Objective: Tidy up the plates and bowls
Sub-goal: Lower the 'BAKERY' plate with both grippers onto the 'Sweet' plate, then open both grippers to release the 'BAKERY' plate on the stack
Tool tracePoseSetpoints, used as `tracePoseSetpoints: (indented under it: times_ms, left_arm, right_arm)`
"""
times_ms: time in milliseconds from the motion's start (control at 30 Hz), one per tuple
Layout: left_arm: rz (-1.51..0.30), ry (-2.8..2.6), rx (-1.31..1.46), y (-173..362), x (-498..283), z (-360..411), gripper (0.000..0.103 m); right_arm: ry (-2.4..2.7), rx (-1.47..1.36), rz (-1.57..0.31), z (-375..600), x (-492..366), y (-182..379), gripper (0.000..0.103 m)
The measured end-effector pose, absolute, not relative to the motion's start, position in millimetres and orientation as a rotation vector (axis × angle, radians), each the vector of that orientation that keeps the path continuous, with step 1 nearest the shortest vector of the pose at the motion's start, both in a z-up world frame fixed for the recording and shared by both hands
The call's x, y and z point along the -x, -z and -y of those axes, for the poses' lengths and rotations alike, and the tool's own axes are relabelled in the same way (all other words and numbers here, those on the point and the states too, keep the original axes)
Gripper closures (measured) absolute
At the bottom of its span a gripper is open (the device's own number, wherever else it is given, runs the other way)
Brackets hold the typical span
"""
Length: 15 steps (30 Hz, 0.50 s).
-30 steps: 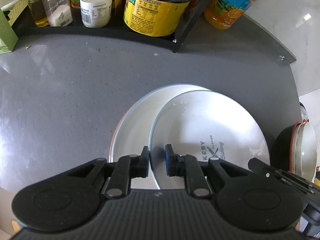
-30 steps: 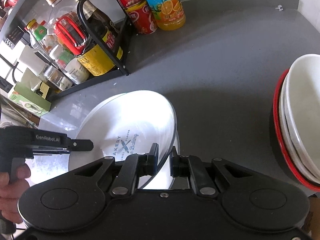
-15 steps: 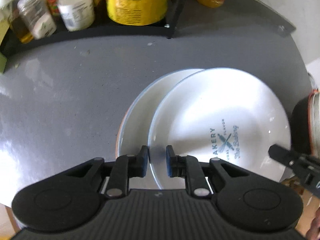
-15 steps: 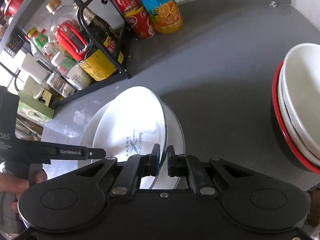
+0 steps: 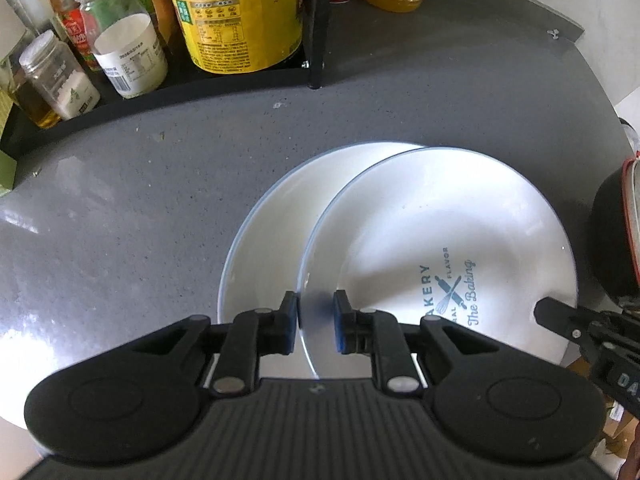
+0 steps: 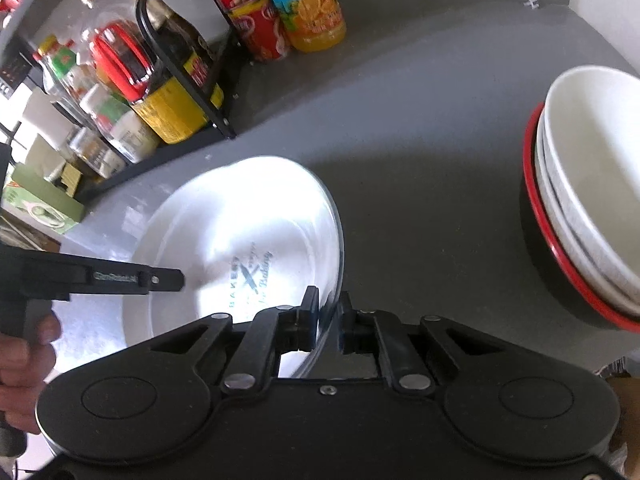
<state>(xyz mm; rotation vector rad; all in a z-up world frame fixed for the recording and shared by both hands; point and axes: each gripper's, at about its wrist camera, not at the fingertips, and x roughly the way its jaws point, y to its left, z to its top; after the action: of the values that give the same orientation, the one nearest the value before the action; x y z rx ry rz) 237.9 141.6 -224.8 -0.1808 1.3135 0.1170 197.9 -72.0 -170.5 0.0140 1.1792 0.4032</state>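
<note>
Two grippers pinch one plate (image 5: pixel 436 240): your left gripper (image 5: pixel 316 322) on its left rim, your right gripper (image 6: pixel 329 322) on its right. Keep both grips firm and lower it level, centred on the lower plate (image 5: pixel 272 220), left of the bowls (image 6: pixel 592 184). It's white, glossy, with a blue bakery print.
</note>
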Motion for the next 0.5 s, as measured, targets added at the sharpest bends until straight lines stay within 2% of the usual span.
tracePoseSetpoints:
  times_ms: [500]
  left_arm:
    - [-1.327,-0.166,0.156,218.4,-230.2,-148.1,0.088]
  right_arm:
    - [-0.403,0.009,-1.229,59.1,-199.1,186.8,0.080]
